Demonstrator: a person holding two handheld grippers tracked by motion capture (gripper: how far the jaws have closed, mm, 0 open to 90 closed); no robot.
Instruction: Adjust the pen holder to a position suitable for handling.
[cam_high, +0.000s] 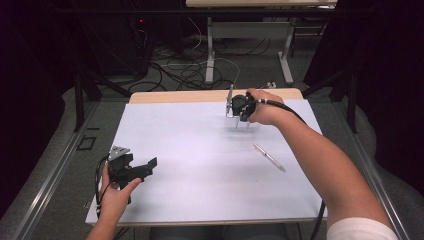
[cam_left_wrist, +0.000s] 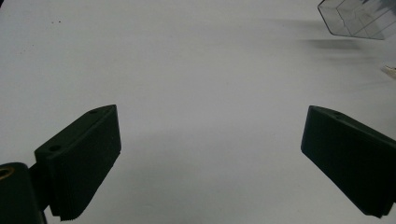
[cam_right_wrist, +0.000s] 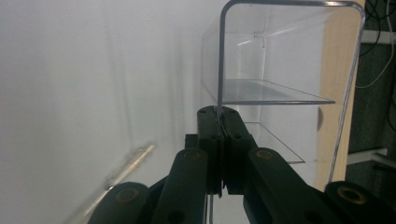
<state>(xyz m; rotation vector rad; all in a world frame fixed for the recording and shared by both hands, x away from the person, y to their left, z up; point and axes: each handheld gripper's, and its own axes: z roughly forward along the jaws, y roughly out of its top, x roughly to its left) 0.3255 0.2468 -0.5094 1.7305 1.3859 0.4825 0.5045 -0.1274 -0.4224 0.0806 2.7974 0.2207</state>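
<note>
At the far right of the white table, the right gripper is clamped on the thin wall of a clear plastic box, probably to carry it by the edge. Nearer, a pen lies alone on the table. At the near left, the left gripper waits with jaws wide apart, holding nothing.

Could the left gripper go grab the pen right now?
Probably yes. The left gripper has its jaws open with nothing between them, and bare white table lies between it and the pen. The right gripper is busy farther back, clamped on the clear box.
</note>
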